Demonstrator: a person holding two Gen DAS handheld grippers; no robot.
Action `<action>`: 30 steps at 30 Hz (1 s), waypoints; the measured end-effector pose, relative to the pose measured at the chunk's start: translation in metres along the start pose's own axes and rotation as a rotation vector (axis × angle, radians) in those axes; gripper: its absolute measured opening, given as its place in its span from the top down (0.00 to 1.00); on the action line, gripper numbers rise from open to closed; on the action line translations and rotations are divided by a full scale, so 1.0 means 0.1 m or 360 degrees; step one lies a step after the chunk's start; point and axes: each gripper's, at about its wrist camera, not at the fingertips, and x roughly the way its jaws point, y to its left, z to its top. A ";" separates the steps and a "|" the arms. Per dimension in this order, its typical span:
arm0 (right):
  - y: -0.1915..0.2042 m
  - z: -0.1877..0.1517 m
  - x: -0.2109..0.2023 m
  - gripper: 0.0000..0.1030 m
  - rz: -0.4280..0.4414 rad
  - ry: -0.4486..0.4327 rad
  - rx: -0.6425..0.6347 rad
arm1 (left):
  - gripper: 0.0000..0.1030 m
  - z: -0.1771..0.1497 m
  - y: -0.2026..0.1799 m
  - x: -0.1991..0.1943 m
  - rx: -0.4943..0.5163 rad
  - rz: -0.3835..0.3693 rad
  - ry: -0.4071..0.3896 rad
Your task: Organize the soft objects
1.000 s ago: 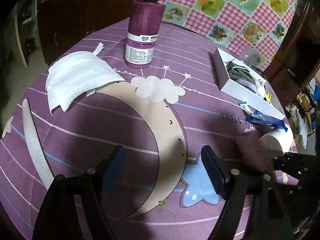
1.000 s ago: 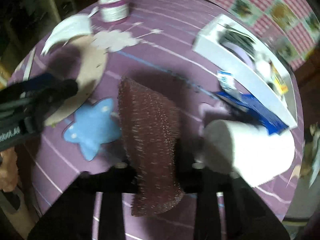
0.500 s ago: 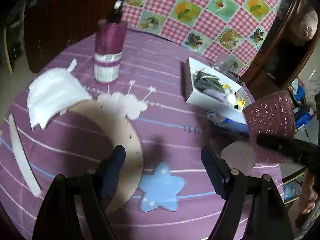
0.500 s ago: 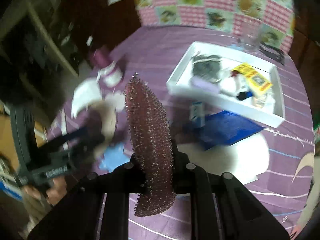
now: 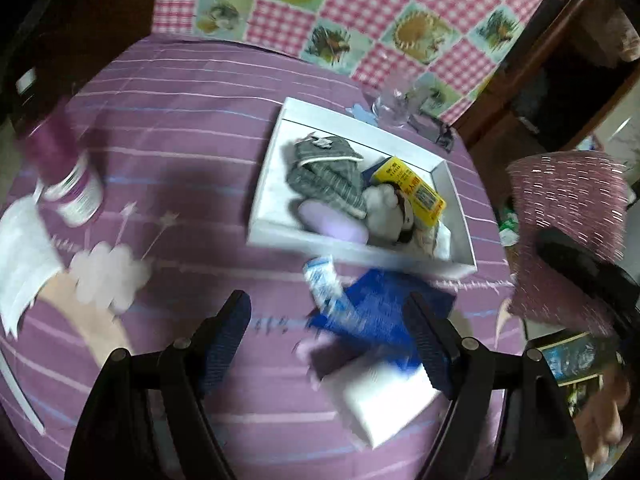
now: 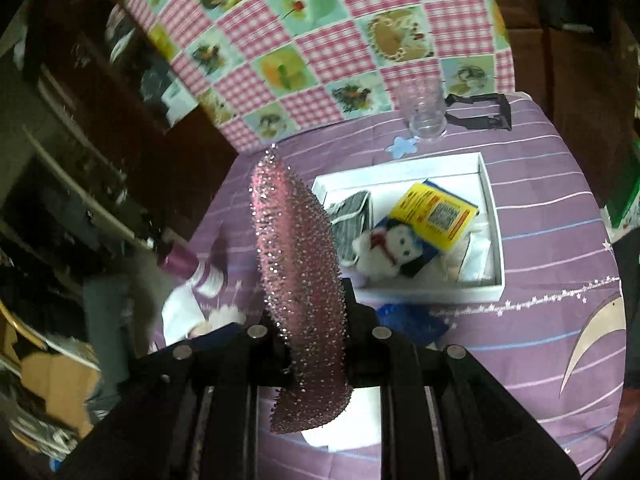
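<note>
Glittery pink pad (image 6: 300, 300), scratchy-looking but floppy, sits pinched on edge between the fingers of your right tongs (image 6: 310, 332), and it now hangs in the air; a second ago it lay low over the purple tablecloth (image 6: 540, 340) beside the white roll (image 5: 384, 404). You have lifted it and rolled your wrist, so the pad stands upright with its tip rising ahead of the fingers. In the left wrist view the same pad shows off to the right of your left tongs (image 5: 328, 340), over the table's edge and not yet above the box.

Your left tongs are spread wide with nothing between them. They have swung away from the moon print and the white cloth (image 5: 20, 248), and now the white roll and the blue packet (image 5: 380, 312) lie just under and ahead of their tips.

Further out from both tongs lies the white tray (image 6: 494, 240), already holding a grey striped cloth (image 5: 324, 176), a lilac piece (image 5: 332, 224), a small white plush toy (image 6: 384, 252) and a yellow packet (image 6: 436, 212). Beyond the tray stand a clear glass (image 6: 424, 116) and the checked cloth (image 6: 320, 40).

So the pickup looks done, and carrying the pad over the tray's near wall is likely your next step. The free room seems to be on the left side, near the grey cloth. The pad is limp; expect it to flop when freed.
</note>
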 end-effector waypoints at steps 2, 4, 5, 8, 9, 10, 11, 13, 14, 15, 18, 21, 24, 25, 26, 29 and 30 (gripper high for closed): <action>-0.11 0.06 -0.02 0.81 0.0020 -0.0045 0.0047 | 0.24 0.14 -0.13 0.15 -0.0015 0.0085 0.0048; -0.20 0.06 0.02 0.81 -0.0018 -0.0020 0.0058 | 0.24 0.19 -0.16 0.27 0.0000 0.0113 0.0104; -0.24 0.06 0.04 0.81 -0.0018 -0.0001 0.0078 | 0.24 0.19 -0.16 0.35 0.0001 0.0119 0.0134; -0.37 0.08 0.09 0.81 0.0025 0.0038 0.0129 | 0.24 0.12 -0.08 0.61 0.0003 0.0134 0.0240; -0.41 0.09 0.10 0.81 0.0029 0.0038 0.0153 | 0.24 0.12 -0.06 0.70 0.0001 0.0144 0.0297; -0.43 0.10 0.11 0.81 0.0018 0.0037 0.0161 | 0.30 0.10 -0.02 0.78 -0.0019 0.0122 0.0352; -0.44 0.10 0.12 0.81 0.0001 0.0042 0.0156 | 0.31 0.09 0.02 0.84 -0.0052 0.0085 0.0397; -0.45 0.10 0.15 0.81 0.0000 0.0057 0.0158 | 0.31 0.07 0.08 0.94 -0.0105 0.0050 0.0467; -0.45 0.10 0.17 0.81 0.0006 0.0068 0.0164 | 0.30 0.06 0.08 0.97 -0.0118 0.0038 0.0477; -0.46 0.10 0.18 0.81 0.0006 0.0075 0.0165 | 0.30 0.06 0.07 0.96 -0.0112 0.0036 0.0454; -0.46 0.09 0.21 0.81 -0.0010 0.0084 0.0157 | 0.32 0.04 0.02 0.96 -0.0100 0.0008 0.0472; -0.45 0.09 0.23 0.81 -0.0007 0.0097 0.0153 | 0.46 0.03 -0.02 0.96 -0.0078 0.0060 0.0452; -0.44 0.09 0.23 0.81 -0.0014 0.0098 0.0144 | 0.68 0.04 -0.04 1.01 -0.0097 0.0043 0.0477; -0.44 0.09 0.23 0.81 -0.0019 0.0097 0.0142 | 0.74 0.04 -0.03 1.03 -0.0116 0.0011 0.0501; -0.44 0.09 0.23 0.81 -0.0021 0.0097 0.0141 | 0.78 0.04 -0.01 1.04 -0.0132 -0.0011 0.0514; -0.45 0.09 0.22 0.81 -0.0025 0.0093 0.0146 | 0.81 0.04 0.04 1.03 -0.0165 -0.0016 0.0509; -0.45 0.09 0.21 0.81 -0.0029 0.0088 0.0144 | 0.81 0.05 0.05 1.02 -0.0171 -0.0013 0.0495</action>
